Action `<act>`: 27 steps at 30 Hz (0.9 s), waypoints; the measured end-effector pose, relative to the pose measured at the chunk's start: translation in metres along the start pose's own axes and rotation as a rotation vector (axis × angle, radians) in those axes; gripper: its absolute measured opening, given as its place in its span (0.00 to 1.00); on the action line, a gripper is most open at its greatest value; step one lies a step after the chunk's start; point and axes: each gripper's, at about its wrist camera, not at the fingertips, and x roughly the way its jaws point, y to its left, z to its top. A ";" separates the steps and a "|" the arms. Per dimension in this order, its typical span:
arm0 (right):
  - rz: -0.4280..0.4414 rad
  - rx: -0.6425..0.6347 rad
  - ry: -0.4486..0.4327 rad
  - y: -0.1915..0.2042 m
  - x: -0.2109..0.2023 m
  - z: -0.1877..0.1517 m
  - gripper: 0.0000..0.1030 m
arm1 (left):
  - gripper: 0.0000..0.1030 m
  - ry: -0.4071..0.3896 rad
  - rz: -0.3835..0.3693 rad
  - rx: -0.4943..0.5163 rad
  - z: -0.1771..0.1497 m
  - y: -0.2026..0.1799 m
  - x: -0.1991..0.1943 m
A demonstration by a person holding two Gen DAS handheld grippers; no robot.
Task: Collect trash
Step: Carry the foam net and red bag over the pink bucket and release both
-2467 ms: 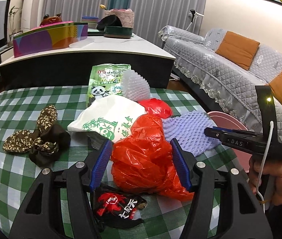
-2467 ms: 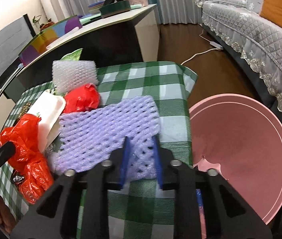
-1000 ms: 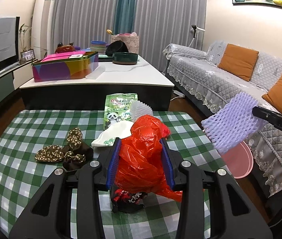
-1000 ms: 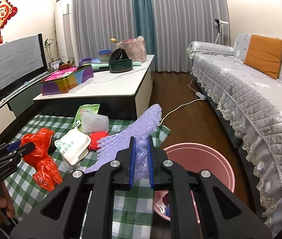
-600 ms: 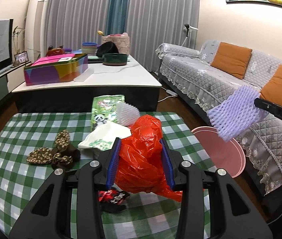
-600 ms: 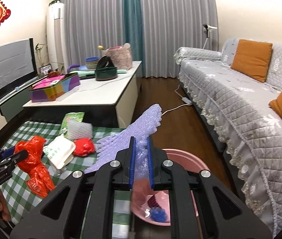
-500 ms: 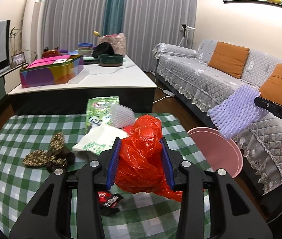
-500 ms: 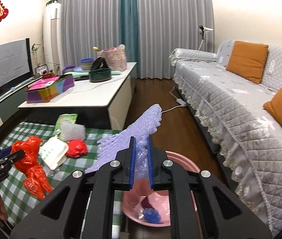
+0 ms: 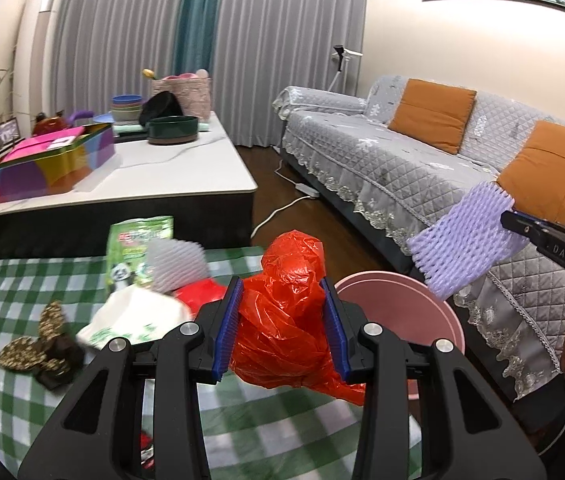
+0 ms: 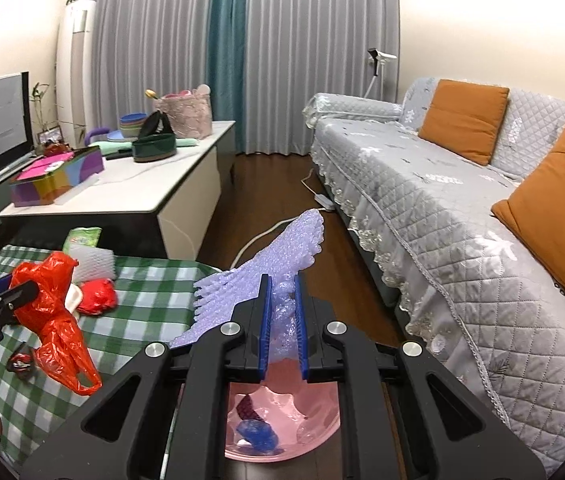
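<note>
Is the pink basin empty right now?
No. In the right wrist view the pink basin already holds a blue wad and other scraps, directly below the right gripper.

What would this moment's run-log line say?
left claw: shut on red plastic bag | right claw: shut on purple foam net, above pink basin | table trash: remaining

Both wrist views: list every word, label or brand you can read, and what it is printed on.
"DAS": on the right hand-held gripper body, seen from the left wrist.
"dexRobot AI", roughly; small and hard to read: on the left hand-held gripper body, seen from the right wrist.
Green panda packet: red lettering, too blurred to read.
White bag: green print, unreadable.
</note>
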 end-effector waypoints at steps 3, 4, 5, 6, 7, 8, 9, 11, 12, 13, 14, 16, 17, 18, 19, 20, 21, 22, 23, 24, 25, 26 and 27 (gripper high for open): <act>-0.010 0.013 0.013 -0.008 0.006 -0.002 0.11 | 0.38 0.005 -0.016 0.011 0.003 -0.011 0.011; -0.015 0.017 0.018 -0.011 0.009 -0.003 0.11 | 0.38 0.008 -0.023 0.018 0.004 -0.016 0.016; -0.021 0.019 0.022 -0.013 0.011 -0.004 0.11 | 0.38 0.011 -0.029 0.021 0.005 -0.020 0.020; -0.026 0.021 0.025 -0.016 0.013 -0.004 0.11 | 0.38 0.014 -0.036 0.025 0.006 -0.024 0.025; -0.029 0.028 0.029 -0.019 0.016 -0.005 0.11 | 0.38 0.018 -0.043 0.028 0.007 -0.027 0.030; -0.031 0.031 0.031 -0.021 0.017 -0.005 0.11 | 0.38 0.021 -0.050 0.032 0.007 -0.031 0.034; -0.035 0.034 0.033 -0.024 0.019 -0.006 0.11 | 0.38 0.024 -0.054 0.035 0.008 -0.033 0.037; -0.041 0.036 0.036 -0.027 0.022 -0.006 0.11 | 0.38 0.030 -0.067 0.047 0.010 -0.041 0.046; -0.045 0.039 0.039 -0.029 0.024 -0.007 0.11 | 0.38 0.033 -0.076 0.054 0.011 -0.045 0.051; -0.048 0.040 0.041 -0.030 0.025 -0.007 0.11 | 0.38 0.036 -0.081 0.060 0.011 -0.049 0.056; -0.051 0.042 0.044 -0.031 0.027 -0.007 0.11 | 0.38 0.038 -0.085 0.064 0.012 -0.051 0.059; -0.058 0.043 0.048 -0.033 0.030 -0.007 0.11 | 0.38 0.044 -0.097 0.075 0.014 -0.058 0.068; -0.061 0.044 0.050 -0.034 0.032 -0.007 0.11 | 0.38 0.046 -0.100 0.080 0.014 -0.060 0.071; -0.063 0.045 0.053 -0.035 0.034 -0.008 0.11 | 0.38 0.048 -0.104 0.087 0.014 -0.064 0.075; -0.065 0.046 0.055 -0.036 0.036 -0.008 0.11 | 0.38 0.053 -0.111 0.095 0.015 -0.068 0.081; -0.067 0.046 0.058 -0.037 0.038 -0.008 0.11 | 0.38 0.055 -0.114 0.101 0.015 -0.071 0.084; -0.069 0.047 0.062 -0.038 0.041 -0.009 0.11 | 0.38 0.059 -0.117 0.106 0.016 -0.073 0.088; -0.070 0.048 0.065 -0.039 0.043 -0.009 0.11 | 0.38 0.064 -0.122 0.115 0.016 -0.077 0.093; -0.070 0.048 0.068 -0.040 0.045 -0.010 0.11 | 0.38 0.068 -0.125 0.119 0.016 -0.079 0.097; -0.070 0.048 0.071 -0.041 0.047 -0.010 0.11 | 0.38 0.072 -0.128 0.121 0.016 -0.081 0.100; -0.072 0.047 0.073 -0.041 0.048 -0.010 0.12 | 0.38 0.075 -0.130 0.123 0.016 -0.082 0.103; -0.073 0.046 0.075 -0.041 0.050 -0.010 0.12 | 0.38 0.079 -0.133 0.124 0.016 -0.083 0.106; -0.074 0.046 0.078 -0.041 0.052 -0.011 0.12 | 0.39 0.082 -0.137 0.125 0.016 -0.084 0.109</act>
